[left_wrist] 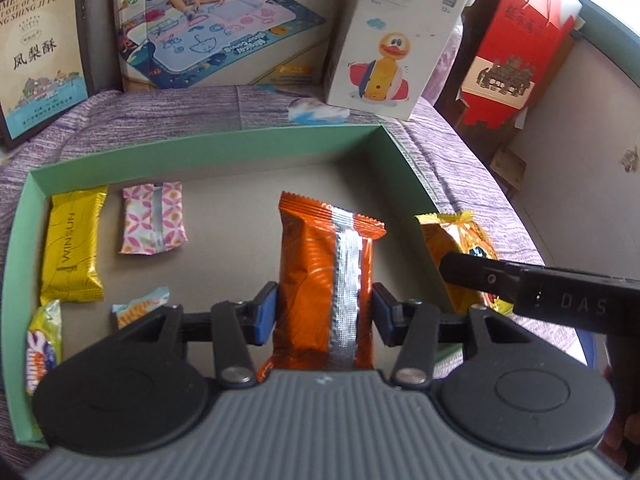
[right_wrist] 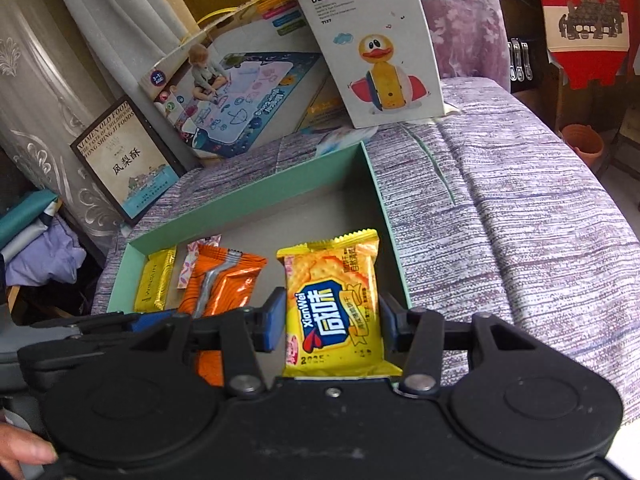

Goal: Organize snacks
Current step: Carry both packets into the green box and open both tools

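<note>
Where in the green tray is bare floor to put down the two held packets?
The green tray is bare along its far wall and far right corner, beyond the orange packet. The left side is crowded: gold bar, pink packet, small wrappers near the front.

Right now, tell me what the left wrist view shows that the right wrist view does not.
Only the left wrist view: two small packets and at the near left of the green box.
Only the right wrist view: the printed front of the yellow XianWei cracker pack and a terracotta pot.
Both: the orange packet in the left hand-held gripper, the yellow WINSUN bar, the pink patterned packet and the Roly-Poly Duck box.
</note>
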Available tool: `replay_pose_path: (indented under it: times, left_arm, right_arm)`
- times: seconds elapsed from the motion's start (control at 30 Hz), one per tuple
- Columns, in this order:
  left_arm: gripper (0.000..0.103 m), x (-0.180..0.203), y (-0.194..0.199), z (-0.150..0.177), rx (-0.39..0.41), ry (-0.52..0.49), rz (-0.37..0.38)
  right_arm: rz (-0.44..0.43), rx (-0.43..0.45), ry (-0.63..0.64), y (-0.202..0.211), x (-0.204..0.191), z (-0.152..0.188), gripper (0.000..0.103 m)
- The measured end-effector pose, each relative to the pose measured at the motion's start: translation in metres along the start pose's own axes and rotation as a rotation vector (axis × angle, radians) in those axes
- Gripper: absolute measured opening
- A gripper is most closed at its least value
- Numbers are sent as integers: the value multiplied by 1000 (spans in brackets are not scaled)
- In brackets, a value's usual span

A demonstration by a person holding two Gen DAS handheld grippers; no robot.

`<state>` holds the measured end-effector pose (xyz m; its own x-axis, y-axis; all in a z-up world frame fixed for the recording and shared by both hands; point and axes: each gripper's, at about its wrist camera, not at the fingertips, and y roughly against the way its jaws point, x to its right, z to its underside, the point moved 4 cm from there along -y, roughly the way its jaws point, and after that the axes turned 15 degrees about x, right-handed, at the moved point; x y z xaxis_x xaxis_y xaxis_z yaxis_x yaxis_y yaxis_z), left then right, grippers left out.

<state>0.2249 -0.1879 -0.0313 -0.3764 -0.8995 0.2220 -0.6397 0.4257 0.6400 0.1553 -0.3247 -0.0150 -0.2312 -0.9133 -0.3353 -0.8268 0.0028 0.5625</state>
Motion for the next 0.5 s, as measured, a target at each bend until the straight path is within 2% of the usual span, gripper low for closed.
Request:
replay_pose_path:
  times: [0.13, 0.27, 0.3, 0.4, 0.5]
  left_arm:
    - [51, 8, -21, 10, -26, 28, -14]
    - [87, 13, -30, 25, -66, 42, -11]
    - [89, 14, -29, 28, -66, 35, -17]
    - [95, 10, -26, 31, -74, 38, -33]
    - [99, 5, -16, 32, -72, 52, -26]
  right_arm:
    - [-5, -19, -31, -11, 4, -5, 51]
    - [7, 34, -42, -1, 11, -11, 91]
    - [11, 46, -38, 3, 12, -11, 96]
    - [16, 53, -40, 9, 15, -9, 103]
    - [25, 50, -57, 16, 18, -4, 103]
